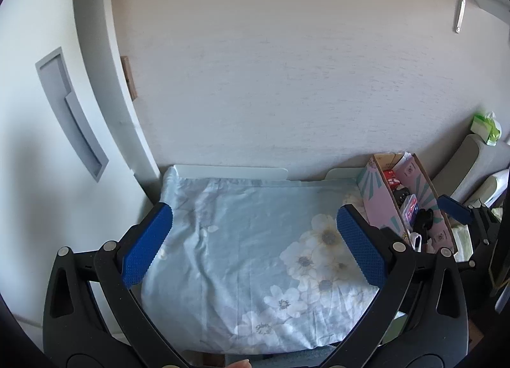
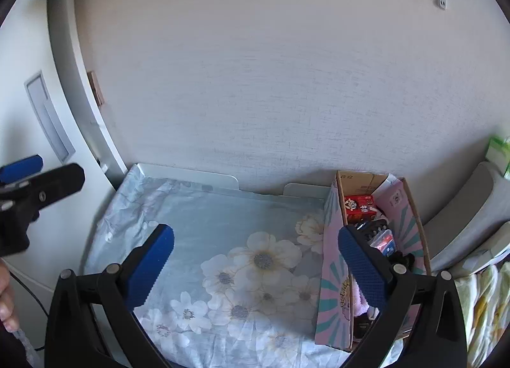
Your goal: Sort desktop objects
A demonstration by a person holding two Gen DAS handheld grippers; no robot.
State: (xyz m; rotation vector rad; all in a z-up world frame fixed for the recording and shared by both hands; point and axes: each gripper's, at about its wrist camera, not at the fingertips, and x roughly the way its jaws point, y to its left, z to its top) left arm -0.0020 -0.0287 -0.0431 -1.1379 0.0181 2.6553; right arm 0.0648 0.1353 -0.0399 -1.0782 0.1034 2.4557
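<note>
A pink cardboard box (image 2: 331, 272) with teal rays stands at the right edge of the table, which is covered by a blue floral cloth (image 2: 204, 208). Inside it lie a red carton (image 2: 360, 205), a black item (image 2: 373, 227) and a red and blue pack (image 2: 385, 243). My right gripper (image 2: 256, 232) is open above the cloth, its right finger over the box. My left gripper (image 1: 255, 210) is open and holds nothing above the bare cloth (image 1: 248, 240), left of the pink box (image 1: 379, 199). The left gripper's finger (image 2: 47, 183) shows at the far left of the right wrist view.
A white cabinet door with a recessed handle (image 1: 70, 113) borders the table on the left and a pale wall stands behind. Right of the box are a grey seat back (image 2: 462, 218), a green tissue pack (image 1: 486, 127) and yellowish fabric (image 2: 484, 304). A hand (image 2: 6, 298) is at the left edge.
</note>
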